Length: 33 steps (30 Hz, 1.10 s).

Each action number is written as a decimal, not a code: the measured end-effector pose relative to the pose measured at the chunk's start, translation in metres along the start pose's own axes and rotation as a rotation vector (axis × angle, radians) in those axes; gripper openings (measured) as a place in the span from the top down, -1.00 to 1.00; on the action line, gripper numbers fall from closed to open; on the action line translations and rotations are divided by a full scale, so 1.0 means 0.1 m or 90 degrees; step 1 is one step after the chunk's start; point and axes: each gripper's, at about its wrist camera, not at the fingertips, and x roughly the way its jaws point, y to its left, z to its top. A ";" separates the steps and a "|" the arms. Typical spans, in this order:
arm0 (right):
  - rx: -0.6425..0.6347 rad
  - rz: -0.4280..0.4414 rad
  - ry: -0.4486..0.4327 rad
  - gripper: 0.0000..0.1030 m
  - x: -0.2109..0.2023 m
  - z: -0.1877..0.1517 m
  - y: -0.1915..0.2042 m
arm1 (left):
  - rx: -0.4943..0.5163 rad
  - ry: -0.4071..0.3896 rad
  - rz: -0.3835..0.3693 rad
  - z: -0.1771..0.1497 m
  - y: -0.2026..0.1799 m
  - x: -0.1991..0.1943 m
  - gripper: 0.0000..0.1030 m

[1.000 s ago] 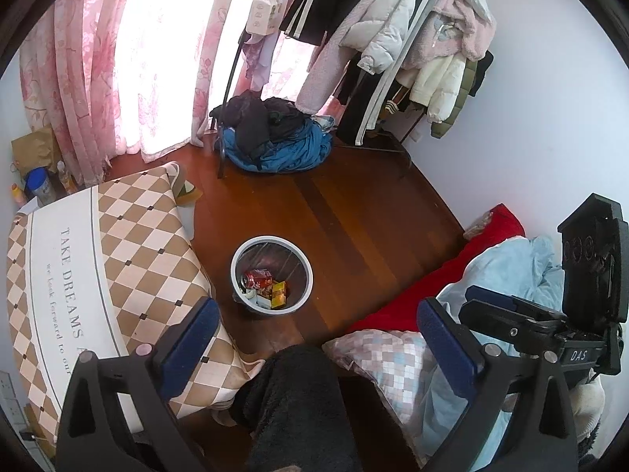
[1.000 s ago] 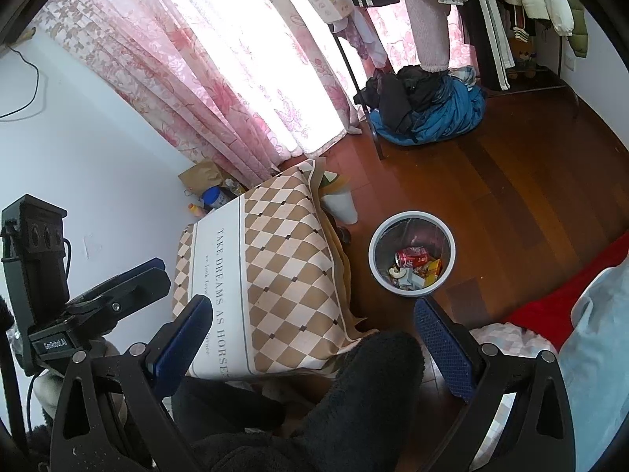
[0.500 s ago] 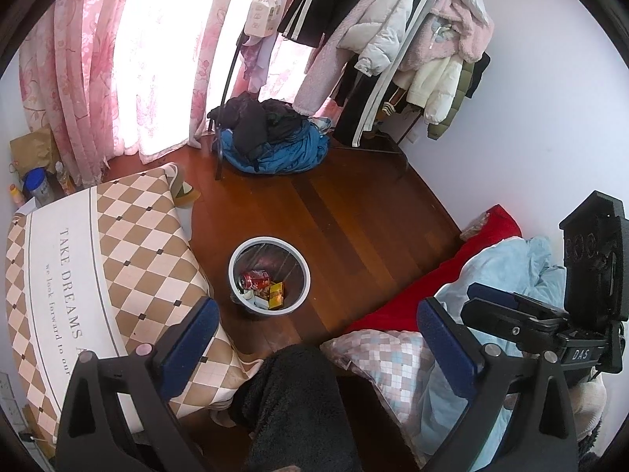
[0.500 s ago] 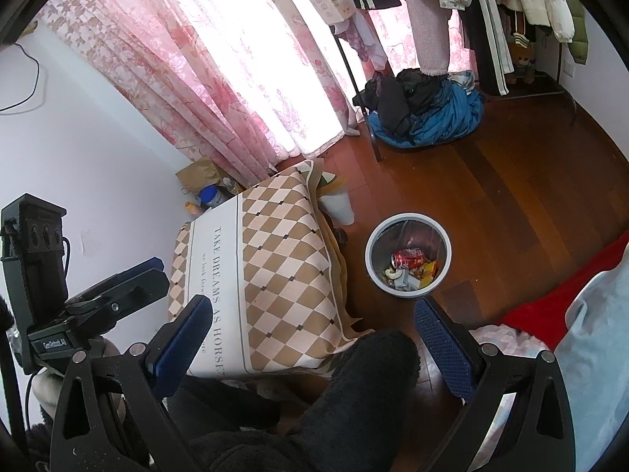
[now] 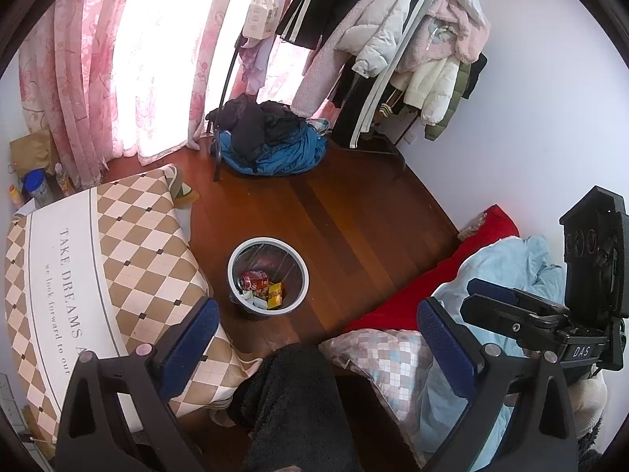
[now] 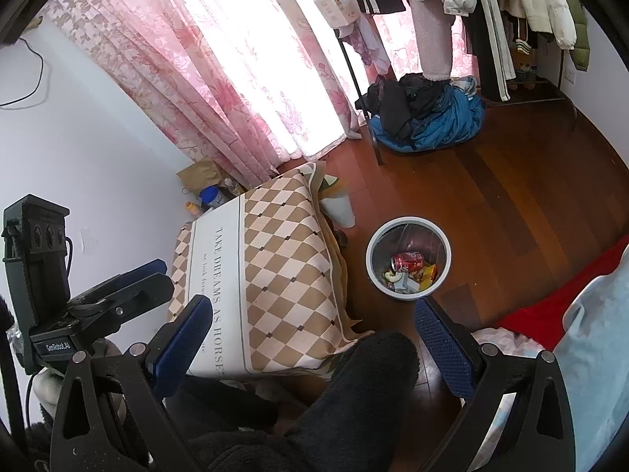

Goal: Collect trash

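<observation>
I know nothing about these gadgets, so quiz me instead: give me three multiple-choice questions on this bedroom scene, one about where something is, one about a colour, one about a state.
1. Where is the red can?
A. on the checked tablecloth
B. inside the wastebasket
C. on the bed

2. What colour are the pads on the gripper fingers?
A. blue
B. yellow
C. white

3. How do the left gripper and right gripper stand?
A. both shut on trash
B. one open, one shut
C. both open, holding nothing

Answers:
1 B: the can lies among wrappers inside the wastebasket on the wooden floor.
2 A: both views show blue pads.
3 C: each pair of fingers stands wide apart with nothing between them.
</observation>
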 end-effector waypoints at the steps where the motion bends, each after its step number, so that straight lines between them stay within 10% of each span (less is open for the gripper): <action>1: -0.003 -0.003 -0.002 -1.00 0.00 0.00 0.01 | -0.001 -0.001 0.000 0.01 0.00 -0.02 -1.00; 33: -0.024 0.004 -0.002 -1.00 0.01 0.02 0.06 | 0.001 -0.005 -0.005 0.00 0.06 -0.11 -1.00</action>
